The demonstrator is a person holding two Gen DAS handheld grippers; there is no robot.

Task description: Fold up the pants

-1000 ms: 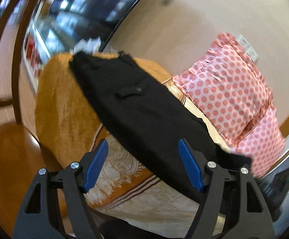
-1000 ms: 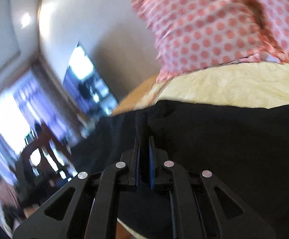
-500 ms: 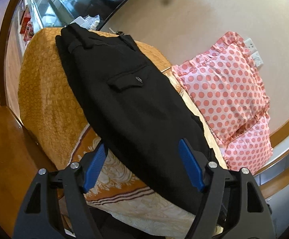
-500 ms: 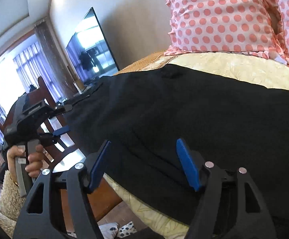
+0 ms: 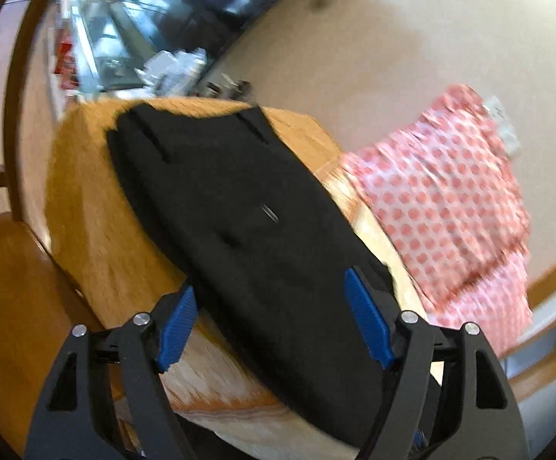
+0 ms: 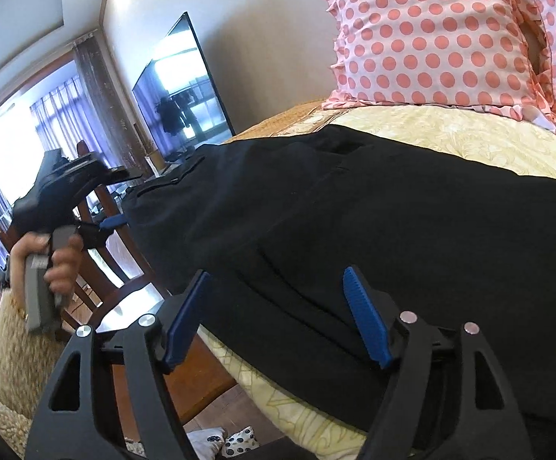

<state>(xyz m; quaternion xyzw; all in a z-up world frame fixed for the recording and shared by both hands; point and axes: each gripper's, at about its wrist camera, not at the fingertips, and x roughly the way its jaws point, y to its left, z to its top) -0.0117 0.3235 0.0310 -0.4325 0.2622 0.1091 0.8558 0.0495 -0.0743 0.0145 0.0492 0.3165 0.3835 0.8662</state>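
Note:
Black pants (image 5: 247,222) lie flat along the bed, folded lengthwise, waistband at the far end over the orange cover. They also show in the right wrist view (image 6: 374,222). My left gripper (image 5: 274,326) is open and empty, held just above the near end of the pants. My right gripper (image 6: 274,322) is open and empty, over the pants' near edge by the bedside. The left gripper in a hand also shows in the right wrist view (image 6: 109,222), near the waistband end.
A pink polka-dot pillow (image 5: 446,199) lies beside the pants against the wall; it also shows in the right wrist view (image 6: 443,34). The yellow patterned bedspread (image 6: 450,142) covers the bed. A TV (image 6: 182,88) stands beyond it. A wooden chair (image 5: 5,291) stands by the bedside.
My right gripper let go of the pants fabric, opened and pulled back. My left gripper stayed open and shifted over the pants; its view is blurred by motion.

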